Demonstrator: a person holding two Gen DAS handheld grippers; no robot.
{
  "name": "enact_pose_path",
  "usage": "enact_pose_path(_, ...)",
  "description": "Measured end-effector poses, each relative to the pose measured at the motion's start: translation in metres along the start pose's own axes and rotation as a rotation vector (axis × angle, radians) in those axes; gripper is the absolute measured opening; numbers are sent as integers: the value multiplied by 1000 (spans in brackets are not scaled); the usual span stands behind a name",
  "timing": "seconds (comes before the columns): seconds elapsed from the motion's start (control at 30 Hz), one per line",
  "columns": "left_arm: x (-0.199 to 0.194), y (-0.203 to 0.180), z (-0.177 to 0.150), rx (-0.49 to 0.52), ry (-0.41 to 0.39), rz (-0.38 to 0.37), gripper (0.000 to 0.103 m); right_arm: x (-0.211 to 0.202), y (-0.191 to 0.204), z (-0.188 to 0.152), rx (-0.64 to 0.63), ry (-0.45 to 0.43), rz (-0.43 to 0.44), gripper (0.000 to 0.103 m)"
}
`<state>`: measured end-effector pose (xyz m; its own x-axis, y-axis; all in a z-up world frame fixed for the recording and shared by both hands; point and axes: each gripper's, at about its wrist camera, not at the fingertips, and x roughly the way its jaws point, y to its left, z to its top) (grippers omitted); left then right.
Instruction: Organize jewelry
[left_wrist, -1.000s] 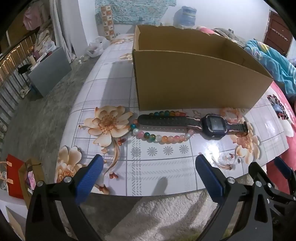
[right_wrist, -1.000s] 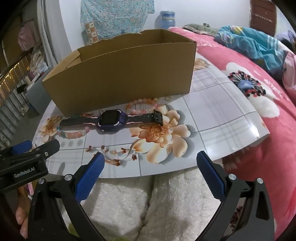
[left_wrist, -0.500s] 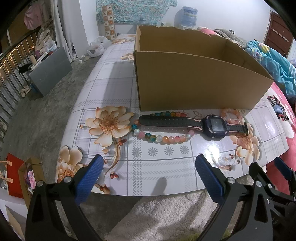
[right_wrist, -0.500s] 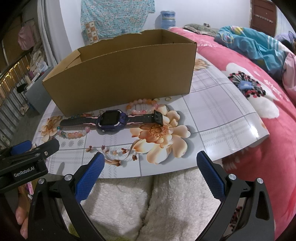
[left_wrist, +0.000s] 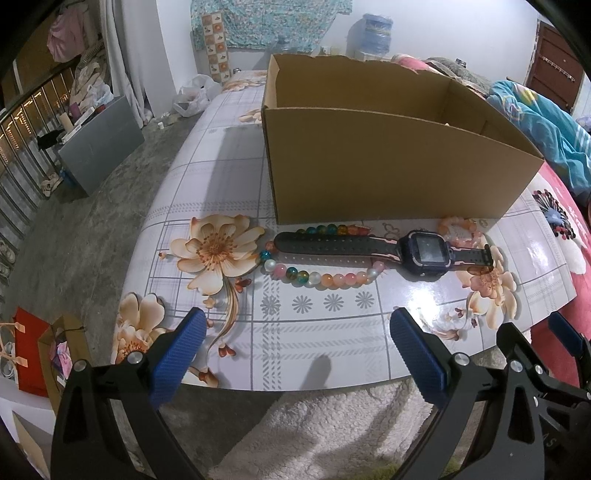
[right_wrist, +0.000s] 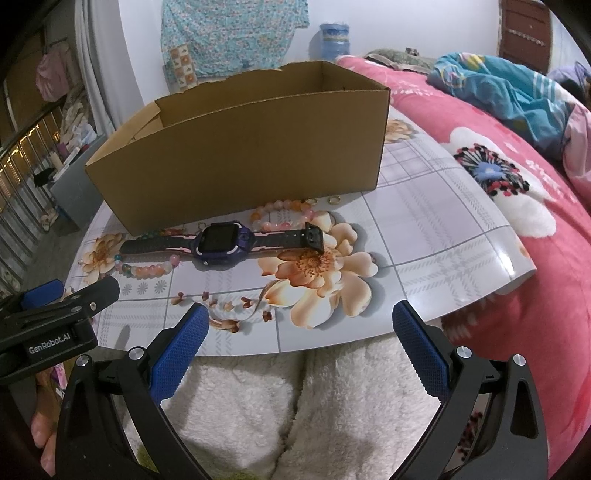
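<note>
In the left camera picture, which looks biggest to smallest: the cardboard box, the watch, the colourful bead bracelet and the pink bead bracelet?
1. cardboard box, by far the largest.
2. watch and colourful bead bracelet: the watch spans longer, but it lies across the bracelet and hides part of it, so I won't rank them.
3. pink bead bracelet, smallest, partly hidden behind the watch.

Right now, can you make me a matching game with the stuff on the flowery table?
Things:
1. watch
2. colourful bead bracelet
3. cardboard box
4. pink bead bracelet

Places:
A. behind all the jewelry
B. under the watch's long strap
C. lying flat across both bracelets
D. by the watch's buckle end

Pairs: 1-C, 2-B, 3-A, 4-D
</note>
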<state>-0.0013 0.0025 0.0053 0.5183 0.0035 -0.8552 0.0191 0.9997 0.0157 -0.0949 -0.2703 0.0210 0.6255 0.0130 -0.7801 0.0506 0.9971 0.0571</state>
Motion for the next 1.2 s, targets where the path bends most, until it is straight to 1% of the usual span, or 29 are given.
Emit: enact_pose_path(1.2, -3, 0, 2, -1, -6, 9, 97, -4, 1, 1, -1, -8, 5, 95)
